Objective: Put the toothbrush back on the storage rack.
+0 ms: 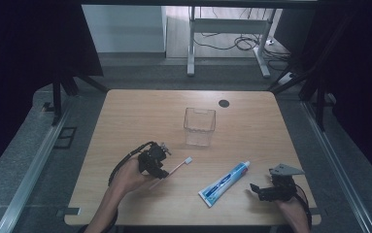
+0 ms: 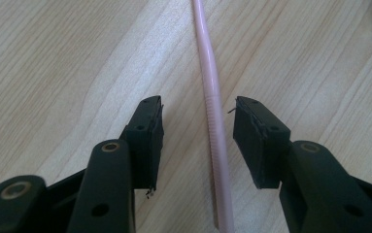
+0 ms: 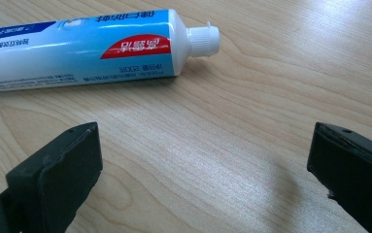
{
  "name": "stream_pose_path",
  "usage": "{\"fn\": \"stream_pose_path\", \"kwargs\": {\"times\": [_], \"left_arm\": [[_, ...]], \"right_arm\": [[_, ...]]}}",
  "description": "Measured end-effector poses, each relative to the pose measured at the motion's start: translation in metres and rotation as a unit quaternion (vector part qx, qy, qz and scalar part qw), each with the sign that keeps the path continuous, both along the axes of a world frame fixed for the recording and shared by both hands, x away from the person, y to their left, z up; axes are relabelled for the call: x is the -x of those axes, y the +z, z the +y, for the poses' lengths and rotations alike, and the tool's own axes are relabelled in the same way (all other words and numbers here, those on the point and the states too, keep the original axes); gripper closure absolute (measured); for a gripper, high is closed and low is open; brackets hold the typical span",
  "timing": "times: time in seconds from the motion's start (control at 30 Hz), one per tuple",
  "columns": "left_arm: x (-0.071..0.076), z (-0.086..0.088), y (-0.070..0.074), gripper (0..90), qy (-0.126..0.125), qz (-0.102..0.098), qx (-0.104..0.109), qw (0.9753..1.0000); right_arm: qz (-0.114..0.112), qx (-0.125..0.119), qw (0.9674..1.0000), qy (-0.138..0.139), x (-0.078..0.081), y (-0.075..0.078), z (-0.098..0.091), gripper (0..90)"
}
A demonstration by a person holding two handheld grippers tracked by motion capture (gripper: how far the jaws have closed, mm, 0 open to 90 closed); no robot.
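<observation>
Black jaws of the left gripper (image 2: 198, 141) straddle the pink toothbrush (image 2: 211, 121) lying flat on the table (image 1: 135, 111), pads not yet touching, lined up to pinch its handle. Beside the toothpaste tube (image 3: 76, 48), the right gripper (image 3: 205, 167) waits wide open.

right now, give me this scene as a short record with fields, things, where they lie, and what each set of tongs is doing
surface: wooden table
toothbrush: pink toothbrush flat on the table, handle between the jaws of the left tongs
left tongs: gaps on both sides of the handle, pads not pressing
toothpaste: blue and white toothpaste tube, white cap on, lying flat
right tongs: right tongs wide open over bare wood, short of the tube
container: clear plastic box upright, farther back, nothing seen inside
</observation>
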State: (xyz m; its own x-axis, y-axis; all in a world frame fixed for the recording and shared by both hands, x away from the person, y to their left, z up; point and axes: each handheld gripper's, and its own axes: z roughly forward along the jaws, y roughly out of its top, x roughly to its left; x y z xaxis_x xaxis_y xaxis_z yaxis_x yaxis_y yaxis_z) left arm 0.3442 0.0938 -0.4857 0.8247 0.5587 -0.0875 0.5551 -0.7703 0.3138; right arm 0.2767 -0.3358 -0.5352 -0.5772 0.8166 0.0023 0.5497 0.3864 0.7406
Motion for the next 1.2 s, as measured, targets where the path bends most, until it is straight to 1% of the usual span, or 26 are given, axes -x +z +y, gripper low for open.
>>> {"fn": "stream_pose_path", "kwargs": {"times": [0.1,0.17,0.23,0.27,0.3,0.33,0.37,0.4,0.57,0.63,0.93,1.1,1.2], "left_arm": [[-0.002,-0.004,0.000,55.5,-0.004,0.003,-0.005,1.0000],[-0.005,-0.009,0.000,58.1,-0.009,0.012,-0.010,0.9998],[-0.007,-0.013,0.000,59.0,-0.016,0.015,-0.020,0.9996],[-0.010,-0.018,0.000,60.7,-0.016,0.021,-0.026,0.9993],[-0.010,-0.018,0.000,61.3,-0.016,0.021,-0.026,0.9993],[-0.011,-0.020,-0.001,61.3,-0.017,0.024,-0.031,0.9991],[-0.014,-0.025,-0.002,62.7,-0.018,0.030,-0.043,0.9985],[-0.014,-0.025,-0.002,63.5,-0.018,0.030,-0.043,0.9985],[-0.021,-0.036,-0.005,67.0,-0.025,0.035,-0.066,0.9969],[-0.022,-0.039,-0.006,68.0,-0.023,0.038,-0.069,0.9966],[-0.024,-0.047,-0.009,72.3,-0.024,0.039,-0.082,0.9956],[-0.026,-0.051,-0.012,78.0,-0.023,0.048,-0.095,0.9941],[-0.026,-0.052,-0.012,82.5,-0.021,0.052,-0.096,0.9938]], "right_arm": [[0.000,0.000,1.0000,0.000,0.000,0.000,0.000,0.0],[0.001,0.002,1.0000,0.000,0.000,0.000,0.000,0.0],[0.002,0.002,1.0000,0.000,0.000,0.000,0.000,0.0],[0.003,0.002,1.0000,0.000,0.000,0.000,0.000,0.0],[0.003,0.002,1.0000,0.000,0.000,0.000,0.000,0.0],[0.003,0.002,1.0000,0.000,0.000,0.000,0.000,0.0],[0.002,0.004,1.0000,0.000,0.000,0.000,0.000,0.0],[0.002,0.004,1.0000,0.000,0.000,0.000,0.000,0.0],[0.003,0.004,1.0000,0.000,0.000,-0.001,0.000,0.0],[0.004,0.005,1.0000,0.000,0.000,-0.001,0.000,0.0],[0.007,0.007,1.0000,0.000,0.000,-0.001,0.001,0.0],[0.007,0.007,0.9999,-0.001,0.000,-0.001,0.001,0.0],[0.007,0.008,0.9999,-0.001,0.000,-0.002,0.001,0.0]]}}
